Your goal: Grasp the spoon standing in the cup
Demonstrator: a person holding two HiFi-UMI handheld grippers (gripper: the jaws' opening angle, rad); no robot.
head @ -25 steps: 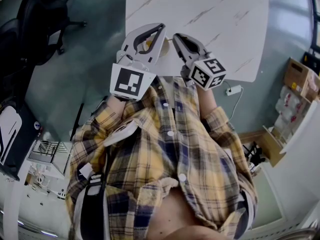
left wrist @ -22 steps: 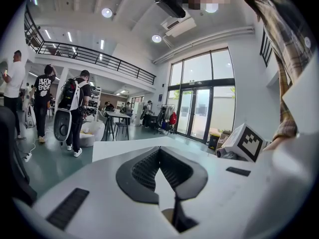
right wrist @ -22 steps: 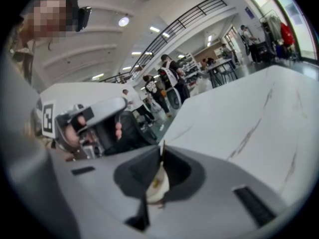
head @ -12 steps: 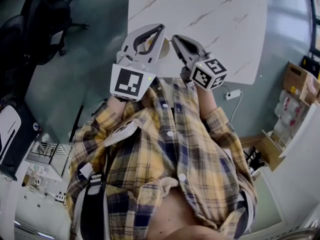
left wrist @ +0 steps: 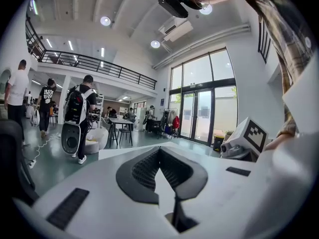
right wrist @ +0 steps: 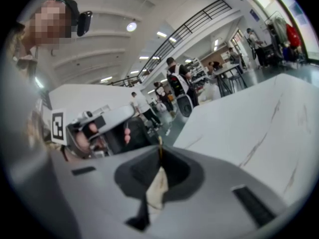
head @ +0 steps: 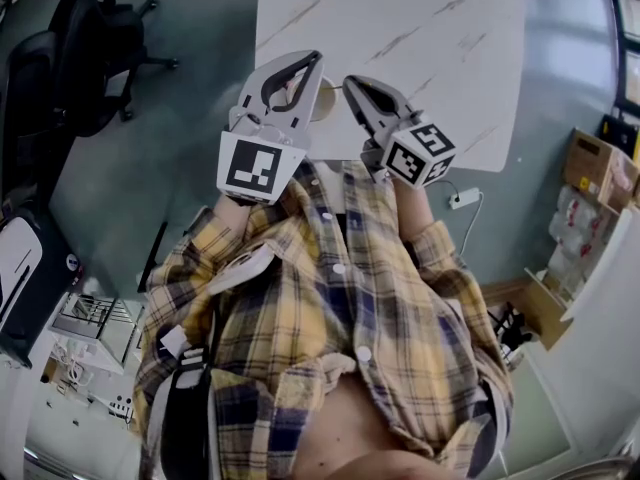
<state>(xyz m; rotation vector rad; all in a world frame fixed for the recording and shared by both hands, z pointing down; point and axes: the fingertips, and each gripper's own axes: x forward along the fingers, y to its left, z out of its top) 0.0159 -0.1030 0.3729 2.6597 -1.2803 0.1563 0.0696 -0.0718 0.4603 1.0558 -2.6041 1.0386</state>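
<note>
My right gripper (head: 350, 81) is over the near edge of the white marble table (head: 430, 28). It is shut on the spoon: in the right gripper view a thin brown handle (right wrist: 159, 143) sticks out past the closed tips (right wrist: 160, 158). The beige cup (head: 326, 103) stands just left of it, mostly hidden under my left gripper (head: 308, 60). In the left gripper view the left gripper's pads (left wrist: 159, 151) meet at the tips with nothing seen between them. Neither gripper view shows the cup.
A black office chair (head: 90, 58) stands on the floor to the left, with cardboard boxes (head: 600, 158) and a power strip (head: 465, 181) to the right. People (left wrist: 79, 113) walk far behind. The table's far side (right wrist: 259, 118) is bare.
The right gripper has risen slightly with the spoon handle still in its tips. The left gripper has stayed over the cup.
</note>
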